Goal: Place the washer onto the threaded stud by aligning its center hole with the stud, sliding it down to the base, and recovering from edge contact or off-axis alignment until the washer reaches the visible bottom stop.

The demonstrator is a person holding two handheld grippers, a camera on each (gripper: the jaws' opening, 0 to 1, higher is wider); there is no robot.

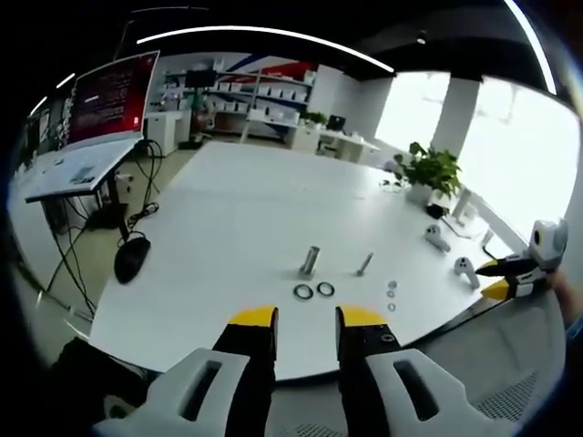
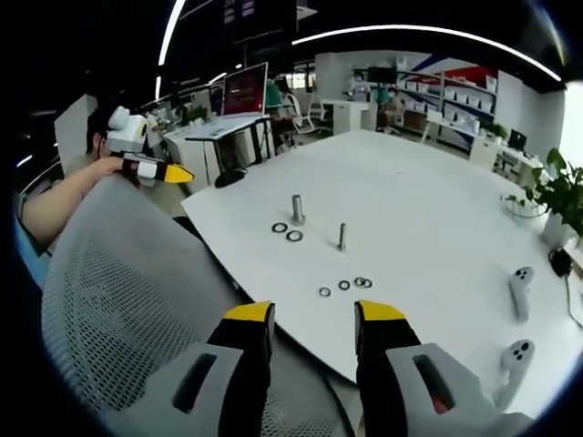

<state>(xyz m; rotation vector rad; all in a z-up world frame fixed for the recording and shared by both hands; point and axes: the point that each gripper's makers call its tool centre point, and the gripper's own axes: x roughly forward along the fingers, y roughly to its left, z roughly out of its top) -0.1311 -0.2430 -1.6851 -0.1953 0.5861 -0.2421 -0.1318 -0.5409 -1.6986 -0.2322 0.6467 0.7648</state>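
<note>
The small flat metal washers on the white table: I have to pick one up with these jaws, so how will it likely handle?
The small flat metal washers lie flush on the smooth white table, so one would probably slide rather than lift. Being thin rings, they look light and stiff, and could roll if tipped on edge.

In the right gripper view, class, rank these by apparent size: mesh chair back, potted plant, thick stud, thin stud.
1. mesh chair back, though nearness to the camera inflates it
2. potted plant
3. thick stud and thin stud: too alike to rank.
</note>
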